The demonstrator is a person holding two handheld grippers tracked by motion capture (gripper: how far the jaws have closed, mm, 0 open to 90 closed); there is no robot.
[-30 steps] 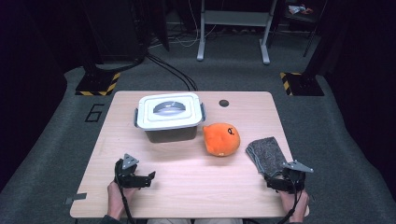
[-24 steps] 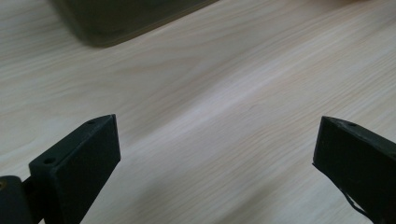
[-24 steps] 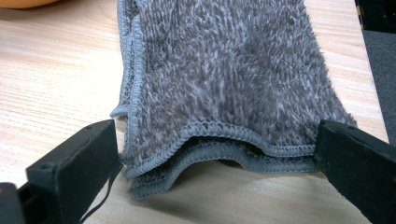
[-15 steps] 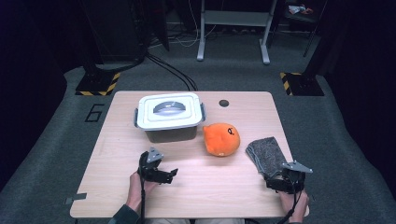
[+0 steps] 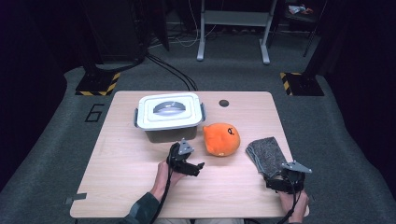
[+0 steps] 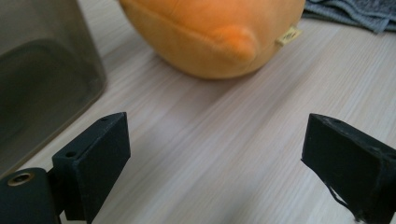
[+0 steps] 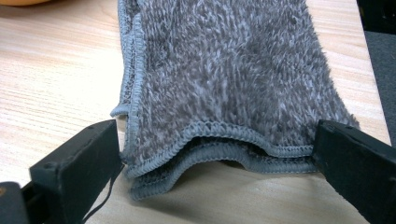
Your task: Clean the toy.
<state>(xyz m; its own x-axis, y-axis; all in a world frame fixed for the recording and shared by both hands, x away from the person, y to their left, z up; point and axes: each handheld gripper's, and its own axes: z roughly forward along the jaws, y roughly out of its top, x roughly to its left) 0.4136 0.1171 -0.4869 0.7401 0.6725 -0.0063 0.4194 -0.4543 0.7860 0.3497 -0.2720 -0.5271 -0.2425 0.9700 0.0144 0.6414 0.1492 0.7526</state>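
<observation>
Nosing my left tool (image 5: 198,165), jaws wide, empty and just easing inward, toward the orange plush (image 5: 221,139) mid-desk, I risk shoving it right into the grey cloth (image 5: 267,154) my open right tool (image 5: 280,179) straddles.

- left gripper (image 5: 195,166): black body with a grey three-cornered plate on top; a black cable trails back along the forearm; its two jaws are flat, matte black blocks, one with small round holes and a brass-coloured screw at its base
- right gripper (image 5: 277,176): black, the same grey plate on top; jaws are thick black blocks
- left sleeve (image 5: 143,211): dark grey-green
</observation>
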